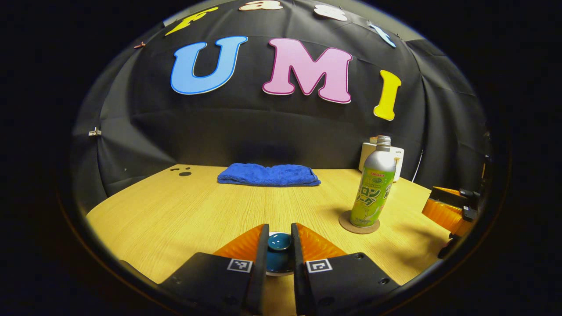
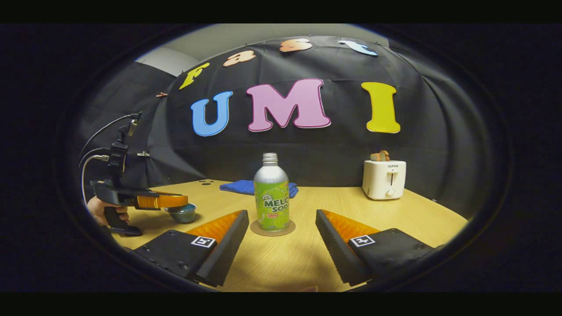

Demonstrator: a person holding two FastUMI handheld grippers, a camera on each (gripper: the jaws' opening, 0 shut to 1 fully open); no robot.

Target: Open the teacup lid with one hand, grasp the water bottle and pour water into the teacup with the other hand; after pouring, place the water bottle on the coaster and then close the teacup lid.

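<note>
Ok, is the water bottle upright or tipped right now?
Upright. The water bottle stands with its neck straight up, its base flat on the round coaster, on the table ahead of the open right gripper.

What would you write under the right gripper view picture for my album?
The open right gripper faces a water bottle standing on its coaster, with a toaster behind.
</note>
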